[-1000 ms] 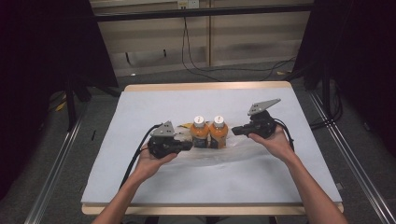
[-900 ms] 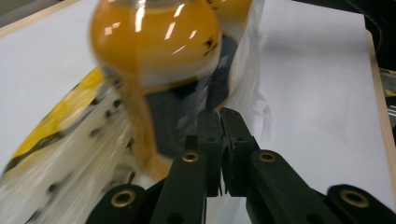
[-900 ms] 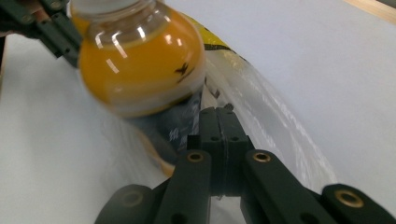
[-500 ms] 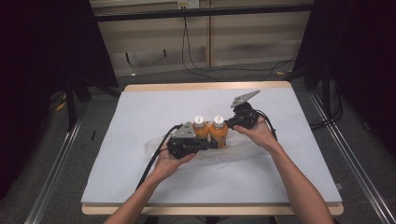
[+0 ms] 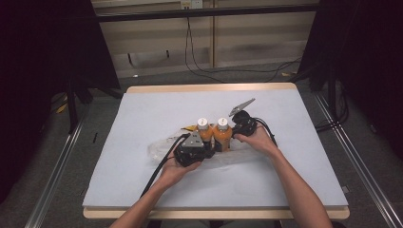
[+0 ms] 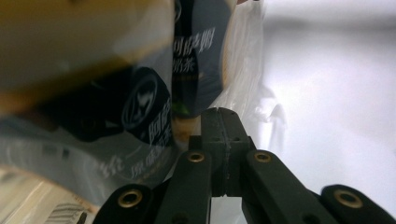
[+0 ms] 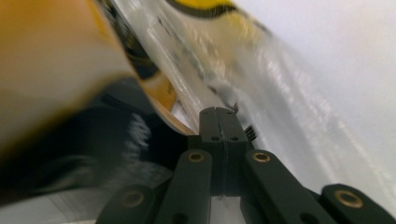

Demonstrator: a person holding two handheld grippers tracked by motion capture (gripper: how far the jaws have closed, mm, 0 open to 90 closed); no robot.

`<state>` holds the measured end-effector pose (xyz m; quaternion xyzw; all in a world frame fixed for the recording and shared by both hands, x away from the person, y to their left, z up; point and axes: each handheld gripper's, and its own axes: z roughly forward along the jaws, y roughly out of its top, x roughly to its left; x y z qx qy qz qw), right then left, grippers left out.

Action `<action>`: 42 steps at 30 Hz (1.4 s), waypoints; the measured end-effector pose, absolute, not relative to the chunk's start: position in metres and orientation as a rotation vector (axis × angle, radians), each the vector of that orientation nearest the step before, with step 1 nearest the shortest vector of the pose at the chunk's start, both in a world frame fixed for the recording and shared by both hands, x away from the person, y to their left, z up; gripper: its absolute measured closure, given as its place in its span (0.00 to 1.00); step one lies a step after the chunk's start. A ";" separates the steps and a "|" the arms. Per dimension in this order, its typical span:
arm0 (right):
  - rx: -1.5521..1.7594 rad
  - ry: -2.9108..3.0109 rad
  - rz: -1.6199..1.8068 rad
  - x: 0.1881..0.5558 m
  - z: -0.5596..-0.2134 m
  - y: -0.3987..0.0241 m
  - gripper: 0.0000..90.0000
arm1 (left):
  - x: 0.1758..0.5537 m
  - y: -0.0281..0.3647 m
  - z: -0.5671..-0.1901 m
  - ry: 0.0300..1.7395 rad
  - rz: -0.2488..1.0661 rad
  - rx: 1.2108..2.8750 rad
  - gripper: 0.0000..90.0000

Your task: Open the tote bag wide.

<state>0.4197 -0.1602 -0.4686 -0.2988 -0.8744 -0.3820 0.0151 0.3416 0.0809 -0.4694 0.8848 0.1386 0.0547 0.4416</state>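
Two orange bottles with white caps, one (image 5: 205, 136) beside the other (image 5: 222, 134), stand upright mid-table on a crumpled clear plastic bag (image 5: 160, 148). My left gripper (image 5: 208, 148) lies low against the left bottle's base, and its jaws are shut. In the left gripper view, its shut tips (image 6: 219, 112) sit right at the dark bottle label (image 6: 201, 46) and the bag film (image 6: 247, 70). My right gripper (image 5: 234, 135) is pressed in from the right, jaws shut too. Its tips (image 7: 217, 111) sit beside the orange bottle (image 7: 46, 60) and the bag (image 7: 252, 70). Whether either pinches film I cannot tell.
The table (image 5: 142, 109) has a white cover with a wooden rim. A small yellow piece (image 5: 190, 127) lies in the bag behind the left bottle. Black cables trail from both grippers toward the front edge. Dark frames and floor rails flank the table.
Both hands have closed in on the bottles from either side and sunk toward the table. The bottles stay upright in place.
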 end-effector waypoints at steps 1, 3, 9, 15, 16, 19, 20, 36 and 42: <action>-0.939 -2.720 -1.175 0.421 -0.472 -0.160 1.00 | 0.341 0.080 -0.471 0.341 0.145 2.214 1.00; -0.946 -2.750 -1.133 0.422 -0.477 -0.157 1.00 | 0.342 0.079 -0.475 0.342 0.143 2.228 1.00; -0.970 -2.727 -1.160 0.422 -0.483 -0.158 1.00 | 0.337 0.077 -0.481 0.318 0.150 2.242 1.00; -1.001 -2.784 -1.115 0.422 -0.480 -0.152 1.00 | 0.332 0.071 -0.485 0.315 0.135 2.282 1.00; -0.997 -2.790 -1.119 0.423 -0.480 -0.151 1.00 | 0.332 0.071 -0.486 0.313 0.125 2.278 1.00; -1.012 -2.802 -1.122 0.427 -0.480 -0.150 1.00 | 0.331 0.072 -0.486 0.301 0.081 2.286 1.00; -1.022 -2.806 -1.123 0.428 -0.480 -0.149 1.00 | 0.330 0.072 -0.487 0.290 0.073 2.273 1.00; -1.175 -2.799 -1.170 0.450 -0.482 -0.144 1.00 | 0.321 0.074 -0.485 0.260 0.021 2.289 1.00; -1.131 -2.784 -1.193 0.447 -0.481 -0.146 1.00 | 0.323 0.075 -0.485 0.268 0.011 2.273 1.00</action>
